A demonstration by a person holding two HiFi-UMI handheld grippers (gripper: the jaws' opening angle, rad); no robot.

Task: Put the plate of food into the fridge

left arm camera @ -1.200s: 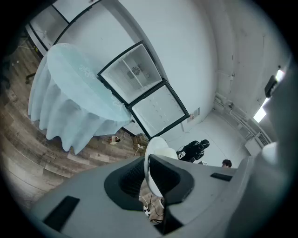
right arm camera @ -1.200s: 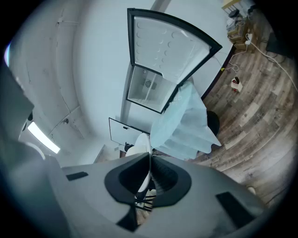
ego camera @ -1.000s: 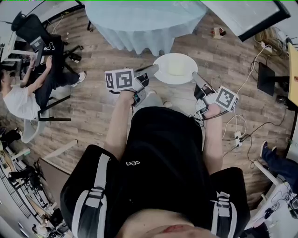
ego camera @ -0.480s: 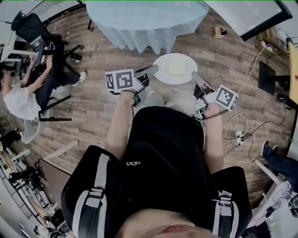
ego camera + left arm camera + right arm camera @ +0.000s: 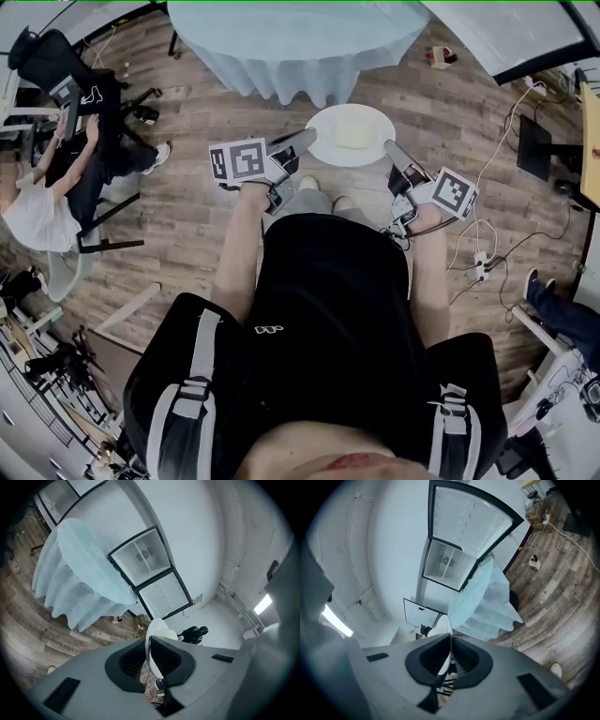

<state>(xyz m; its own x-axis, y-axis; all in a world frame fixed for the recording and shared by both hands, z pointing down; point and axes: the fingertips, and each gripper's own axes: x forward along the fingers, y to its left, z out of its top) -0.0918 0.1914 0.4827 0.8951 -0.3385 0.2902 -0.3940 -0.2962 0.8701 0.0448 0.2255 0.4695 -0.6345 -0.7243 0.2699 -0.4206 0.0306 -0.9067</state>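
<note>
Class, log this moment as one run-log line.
phase: carry | left gripper: shut on plate rim | right gripper: shut on opposite rim | fridge: door open

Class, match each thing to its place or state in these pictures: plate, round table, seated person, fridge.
Things:
1 plate
2 round table
3 seated person
4 fridge

Places or states:
A draped in pale blue cloth
B door open, by the white wall
C gripped at its rim by the left claw and right claw
D on a chair at the head view's left

Pairs: 1-C, 2-A, 3-D, 4-B
</note>
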